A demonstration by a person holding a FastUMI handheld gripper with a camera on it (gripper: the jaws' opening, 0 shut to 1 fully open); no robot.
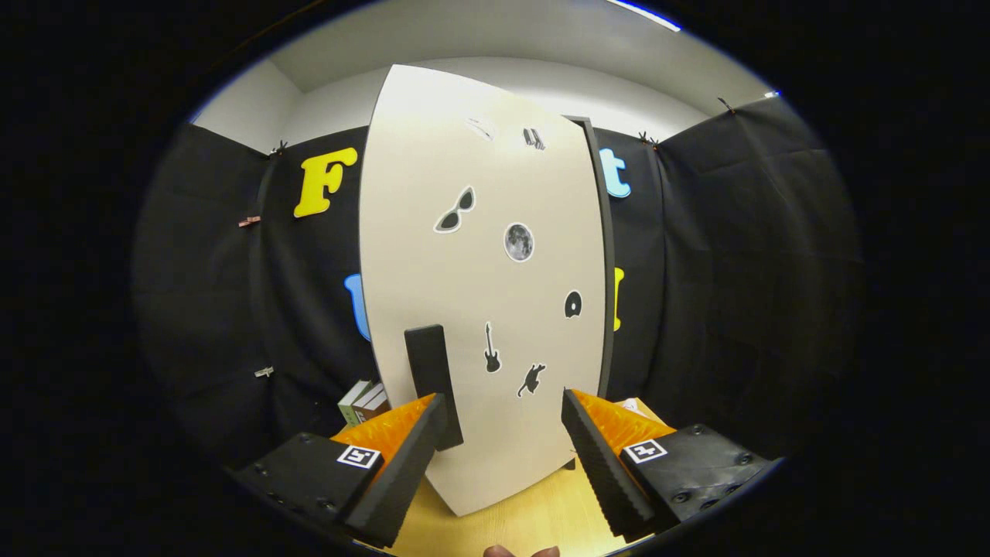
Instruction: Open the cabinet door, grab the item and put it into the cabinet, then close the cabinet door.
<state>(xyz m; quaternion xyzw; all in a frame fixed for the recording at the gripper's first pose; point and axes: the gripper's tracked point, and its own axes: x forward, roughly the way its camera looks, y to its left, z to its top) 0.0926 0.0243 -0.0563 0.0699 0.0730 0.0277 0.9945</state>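
While the gripper (503, 456) hangs low over a pale wooden tabletop (534, 514), its two fingers are spread wide apart with nothing between them, so it's released and gripping nothing. Right ahead of the fingers stands the cabinet door (479, 294), a tall cream panel, smooth and matte, dotted with little stickers: sunglasses (455, 210), a moon disc (519, 241), a guitar (491, 350), a small cat shape (531, 379). A dark block of a handle (431, 371) sticks out low on the door, just beyond the left finger's tip, close to it but I can't say for sure whether they touch. The door looks shut or nearly so; a dark edge of the cabinet (605, 271) runs down its right side.

Black cloth drapes the booth walls behind, with plain white wall and ceiling above.

Hard to make out: some stacked books (363, 402) peeking past the left finger, mostly hidden behind it, sitting on the table beside the cabinet. Something pale just beyond the right finger is too cut off to identify. The finger pads (599, 456) look ribbed.
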